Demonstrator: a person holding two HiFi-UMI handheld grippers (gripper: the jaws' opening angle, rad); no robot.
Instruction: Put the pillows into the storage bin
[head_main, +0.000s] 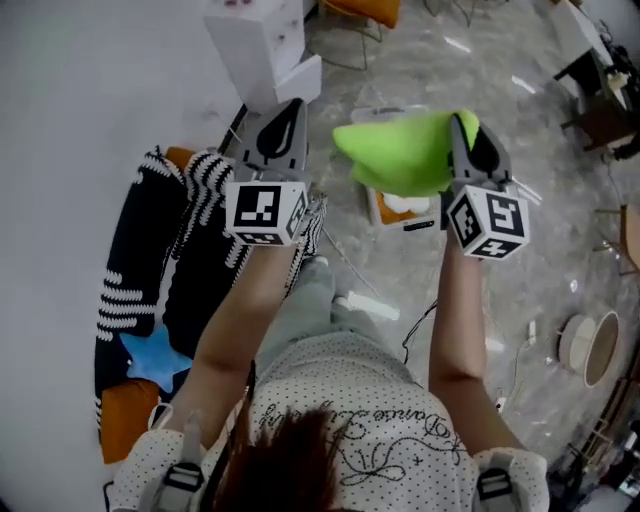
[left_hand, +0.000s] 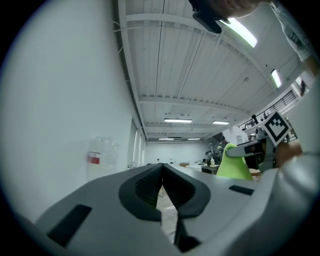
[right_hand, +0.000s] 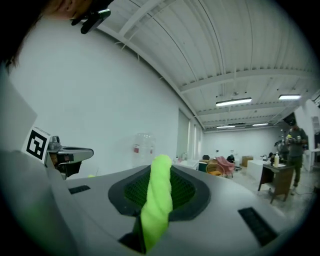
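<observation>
Jaws on your right gripper (right_hand: 156, 197) pinch the green pillow (head_main: 400, 152), up in mid-air; left gripper (left_hand: 161, 189) jaws closed, empty. Striped pillows (head_main: 150, 250) and blue star pillow (head_main: 152, 360) lie low at left, not yet binned.

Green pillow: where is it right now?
Head view, upper middle: the green pillow hangs pinched in the right gripper, beside the shut, empty left gripper.

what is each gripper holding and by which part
The right gripper pinches the green pillow by a bunched edge; the left gripper is shut and empty.
</observation>
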